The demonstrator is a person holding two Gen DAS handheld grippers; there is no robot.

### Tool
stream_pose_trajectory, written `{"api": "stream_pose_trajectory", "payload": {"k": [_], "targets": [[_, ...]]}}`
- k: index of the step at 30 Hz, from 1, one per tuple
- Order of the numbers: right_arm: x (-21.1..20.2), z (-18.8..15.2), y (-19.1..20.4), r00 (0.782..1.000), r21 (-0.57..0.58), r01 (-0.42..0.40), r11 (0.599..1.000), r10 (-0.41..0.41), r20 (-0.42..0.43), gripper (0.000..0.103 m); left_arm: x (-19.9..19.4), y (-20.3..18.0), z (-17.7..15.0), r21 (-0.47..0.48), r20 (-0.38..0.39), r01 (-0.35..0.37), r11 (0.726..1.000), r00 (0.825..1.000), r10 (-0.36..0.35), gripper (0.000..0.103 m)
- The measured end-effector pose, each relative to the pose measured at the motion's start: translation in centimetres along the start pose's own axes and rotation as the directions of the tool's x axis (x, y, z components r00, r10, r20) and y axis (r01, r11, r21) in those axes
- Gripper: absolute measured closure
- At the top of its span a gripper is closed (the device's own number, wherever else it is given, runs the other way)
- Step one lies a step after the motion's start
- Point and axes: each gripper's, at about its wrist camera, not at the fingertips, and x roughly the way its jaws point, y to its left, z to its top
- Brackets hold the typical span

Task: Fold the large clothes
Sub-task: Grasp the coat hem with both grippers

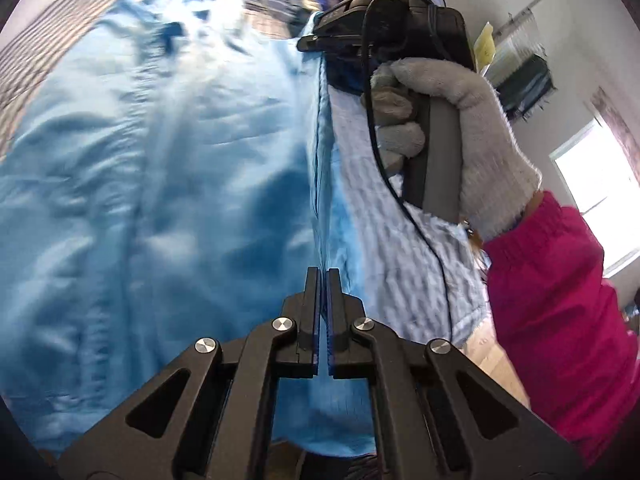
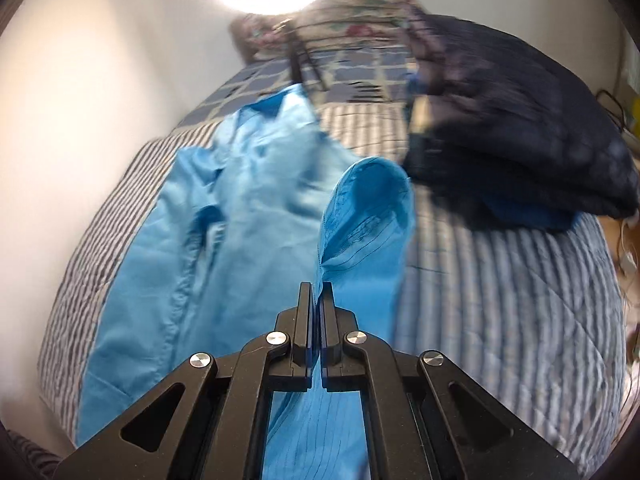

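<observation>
While the light blue shirt lies spread along the bed, with its collar toward the far end near the flowered pillow, both grippers pinch its cloth. The left gripper has its jaws together on a taut edge of the shirt, and that edge runs straight up from the jaws as a thin seam line. To the left of the seam the shirt fills most of the left wrist view; to its right the striped bed cover shows.

The right gripper also has its jaws clamped on the shirt, gripping a fold that rises from between them and loops over into a rounded hump just beyond the tips. More blue cloth hangs below the jaws, between the gripper's arms. The rest of the shirt lies flat on the bed to the left of that hump, its near edge reaching the bed's left side by the pale wall.

In the left wrist view the right gripper's body stands at the far end of the seam, held by a hand in a grey glove with a pink sleeve behind it. A dark blue padded garment is heaped on the bed to the right of the shirt, apart from it. Both views are blurred.
</observation>
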Motion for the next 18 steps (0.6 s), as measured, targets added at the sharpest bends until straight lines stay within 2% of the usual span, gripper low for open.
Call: {"api": "stream_pose_trajectory", "payload": {"k": [5, 8, 12, 13, 15, 16, 18], "targets": [[3.8, 0.1, 4.7, 0.998, -0.088, 0.002, 0.996, -0.008, -0.065, 0.102, 0.3, 5.3, -0.8, -0.081, -0.025, -0.057, 0.995, 0.998, 0.055, 0.103], [6.7, -0.6, 6.5, 0.992, -0.133, 0.004, 0.991, -0.020, -0.121, 0.102, 1.3, 6.9, -1.3, -0.100, -0.052, -0.088, 0.991, 0.995, 0.084, 0.103], [8.5, -1.4, 6.2, 0.979, -0.125, -0.047, 0.991, 0.021, -0.201, 0.099, 2.3, 7.5, -2.1, -0.100, -0.080, -0.098, 0.990, 0.993, 0.091, 0.103], [8.4, -1.4, 5.6, 0.975, -0.094, -0.065, 0.993, 0.043, -0.217, 0.094, 2.6, 7.5, -2.2, -0.093, -0.084, -0.102, 0.991, 0.992, 0.094, 0.103], [7.2, -1.1, 4.0, 0.971, -0.011, -0.109, 0.994, 0.104, -0.214, 0.093, 2.7, 7.3, -2.1, -0.084, -0.081, -0.107, 0.991, 0.992, 0.100, 0.103], [6.2, -0.9, 3.4, 0.973, 0.015, -0.131, 0.991, 0.132, -0.191, 0.093, 2.7, 7.2, -2.2, -0.080, -0.080, -0.108, 0.991, 0.992, 0.102, 0.103], [3.4, -0.8, 2.2, 0.981, 0.033, -0.133, 0.991, 0.136, -0.141, 0.093, 2.7, 6.9, -2.3, -0.070, -0.078, -0.112, 0.991, 0.991, 0.107, 0.103]]}}
